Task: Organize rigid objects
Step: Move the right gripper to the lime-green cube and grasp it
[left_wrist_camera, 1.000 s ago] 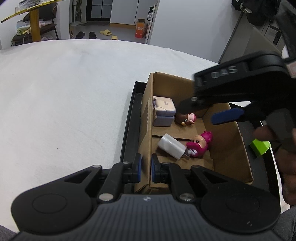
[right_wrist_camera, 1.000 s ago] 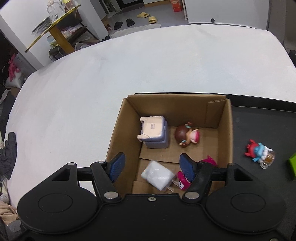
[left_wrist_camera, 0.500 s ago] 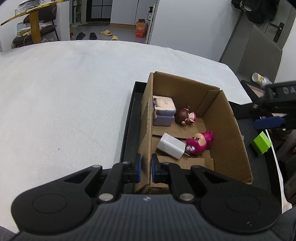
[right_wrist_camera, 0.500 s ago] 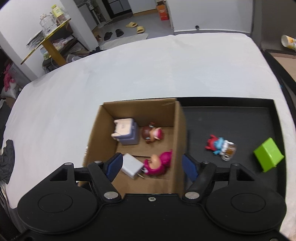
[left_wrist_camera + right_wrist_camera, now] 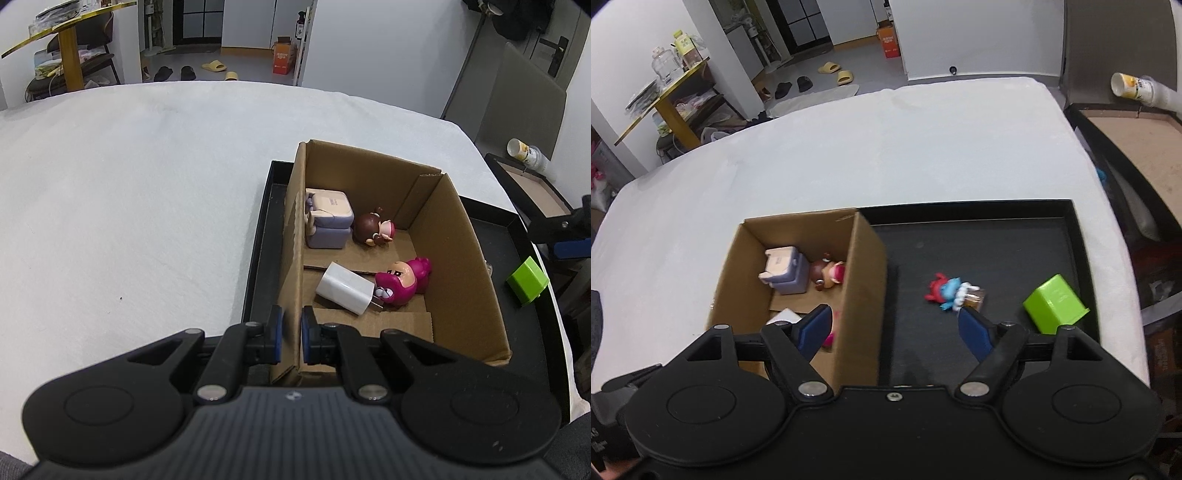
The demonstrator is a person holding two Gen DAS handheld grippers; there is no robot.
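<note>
Brown cardboard box [image 5: 849, 295] has slid lower-left; empty right gripper [image 5: 894, 328], jaws opening, now faces blue-and-red figurine [image 5: 951, 291], likely next; left gripper [image 5: 291, 332] stays clamped on box wall.

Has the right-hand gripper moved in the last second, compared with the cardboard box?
Yes. The right gripper has slid rightward off the cardboard box toward the black tray; its jaws are opening, with nothing between them.
</note>
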